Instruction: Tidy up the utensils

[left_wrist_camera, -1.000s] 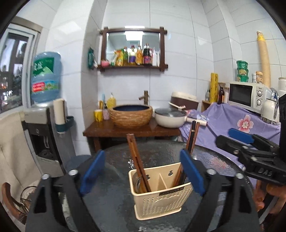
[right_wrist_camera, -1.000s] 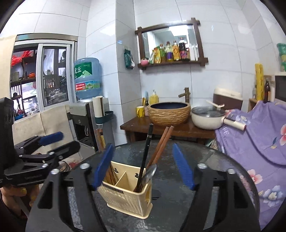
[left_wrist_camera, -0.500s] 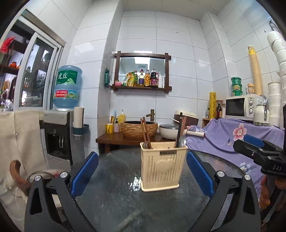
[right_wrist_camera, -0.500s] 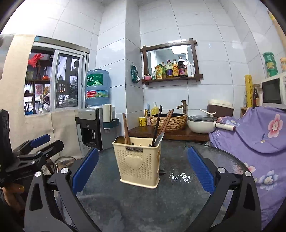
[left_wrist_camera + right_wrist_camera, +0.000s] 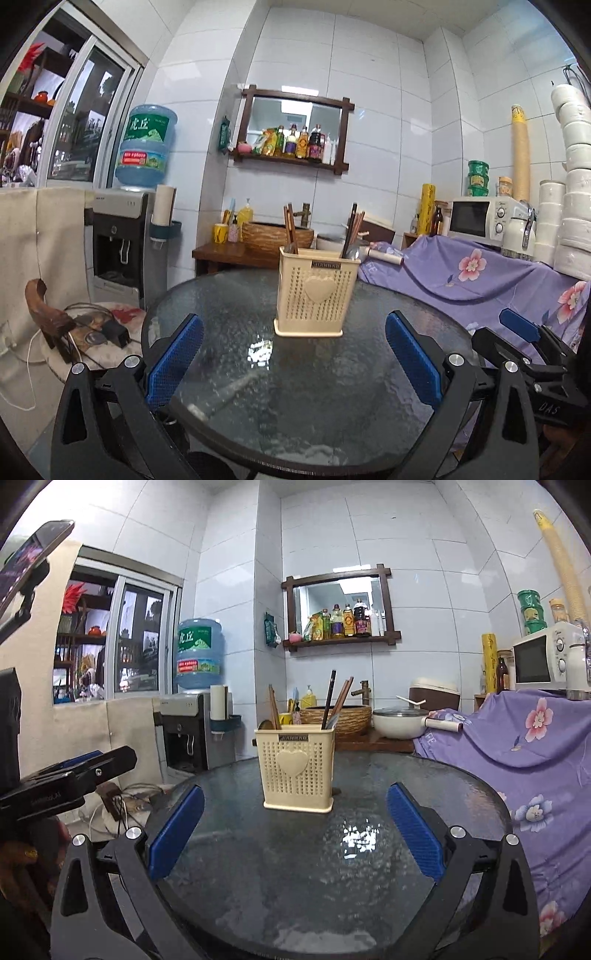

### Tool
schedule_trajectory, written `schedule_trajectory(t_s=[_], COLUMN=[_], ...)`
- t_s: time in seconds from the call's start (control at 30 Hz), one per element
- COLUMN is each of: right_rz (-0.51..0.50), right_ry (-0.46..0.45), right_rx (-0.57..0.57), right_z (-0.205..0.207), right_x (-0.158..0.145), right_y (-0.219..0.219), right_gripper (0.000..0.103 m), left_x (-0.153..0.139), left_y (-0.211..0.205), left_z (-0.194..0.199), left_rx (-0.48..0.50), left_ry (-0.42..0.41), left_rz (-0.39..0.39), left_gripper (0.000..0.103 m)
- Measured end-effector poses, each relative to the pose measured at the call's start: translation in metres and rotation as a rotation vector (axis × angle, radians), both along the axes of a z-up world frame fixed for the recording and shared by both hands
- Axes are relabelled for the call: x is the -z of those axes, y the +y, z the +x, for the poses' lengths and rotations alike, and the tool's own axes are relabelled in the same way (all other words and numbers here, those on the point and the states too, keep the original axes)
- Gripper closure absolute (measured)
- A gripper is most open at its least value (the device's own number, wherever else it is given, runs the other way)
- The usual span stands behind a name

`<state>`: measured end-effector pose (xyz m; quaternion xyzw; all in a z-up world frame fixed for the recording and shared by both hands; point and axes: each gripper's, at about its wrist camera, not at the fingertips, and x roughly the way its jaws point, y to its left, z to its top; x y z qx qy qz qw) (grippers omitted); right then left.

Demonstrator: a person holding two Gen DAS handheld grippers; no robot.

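A cream perforated utensil holder [image 5: 314, 291] with a heart on its front stands upright on the round dark glass table [image 5: 295, 398]. It holds brown chopsticks [image 5: 289, 229] on its left side and dark chopsticks with a spoon [image 5: 352, 232] on its right. It also shows in the right wrist view [image 5: 295, 766]. My left gripper [image 5: 293, 358] is open and empty, low over the near table edge, well short of the holder. My right gripper [image 5: 295, 834] is open and empty, equally far back. Each gripper shows in the other's view, the right one [image 5: 532, 354] and the left one [image 5: 74, 775].
A purple floral cloth [image 5: 480, 273] covers a counter at the right with a microwave [image 5: 480, 218]. A water dispenser [image 5: 125, 236] stands at the left. A wooden stand with a woven basin [image 5: 273, 236] and a white pot [image 5: 399, 720] is behind the table.
Both grippers have pulled back and down from above the holder to the near table edge. The holder now stands farther off, seen from the side. Both stay open.
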<state>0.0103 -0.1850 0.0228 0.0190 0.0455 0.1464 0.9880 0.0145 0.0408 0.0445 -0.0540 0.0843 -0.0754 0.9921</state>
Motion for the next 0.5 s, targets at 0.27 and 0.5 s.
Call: schedule_trajectory(t_s=[0.27, 0.5], right_rz=[-0.013, -0.011], right_ry=[0.022, 0.014], right_rx=[0.013, 0.017], right_z=[-0.008, -0.011], right_x=[0.01, 0.009], right_y=[-0.005, -0.006], right_gripper=[0.006, 0.006], left_x=[0.014, 0.009], left_y=[-0.002, -0.004], left_z=[-0.006, -0.013], left_rx=[-0.013, -0.034], left_ry=[0.024, -0.016], left_rz=[-0.003, 0.023], left_gripper=[0.006, 0.006])
